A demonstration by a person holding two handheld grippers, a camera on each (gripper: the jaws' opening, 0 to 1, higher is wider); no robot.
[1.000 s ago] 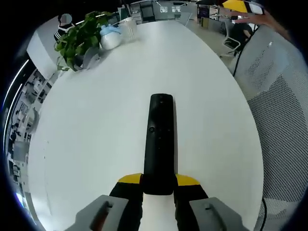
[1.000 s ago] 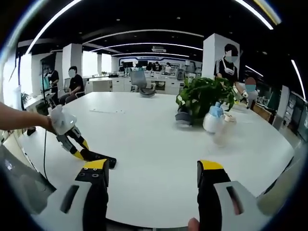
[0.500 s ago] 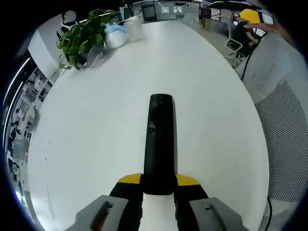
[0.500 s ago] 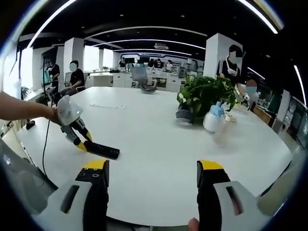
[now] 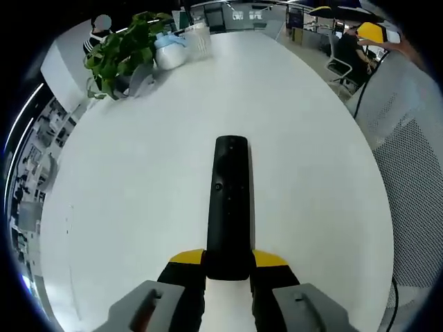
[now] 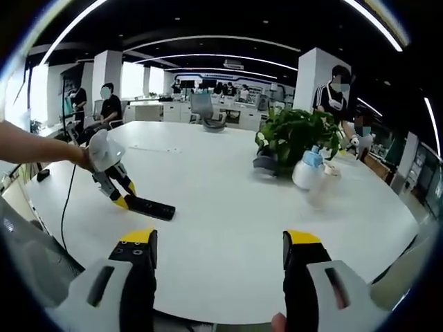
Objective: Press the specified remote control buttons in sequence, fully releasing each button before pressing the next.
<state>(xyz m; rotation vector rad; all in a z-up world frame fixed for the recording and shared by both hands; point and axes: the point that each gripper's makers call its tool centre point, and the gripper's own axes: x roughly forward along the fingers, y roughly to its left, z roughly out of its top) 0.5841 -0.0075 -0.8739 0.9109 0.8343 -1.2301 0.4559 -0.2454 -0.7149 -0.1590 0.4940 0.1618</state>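
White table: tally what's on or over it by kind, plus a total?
Black slim remote control: 1, clamped in the left gripper
Green leafy potted plant: 1
White spray bottle with blue top: 1
Grippers with yellow-tipped jaws: 2, the right gripper open with nothing in it
Total: 5, counted over the white table

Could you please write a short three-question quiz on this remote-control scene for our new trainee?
1. True or false: the left gripper is shut on the remote control.
2. How do the right gripper's jaws stand? A) open, holding nothing B) shut on the spray bottle C) shut on the remote control
3. Fill in: in the right gripper view, the potted plant stands on the white ____.

Key: 1 true; 2 A; 3 table.
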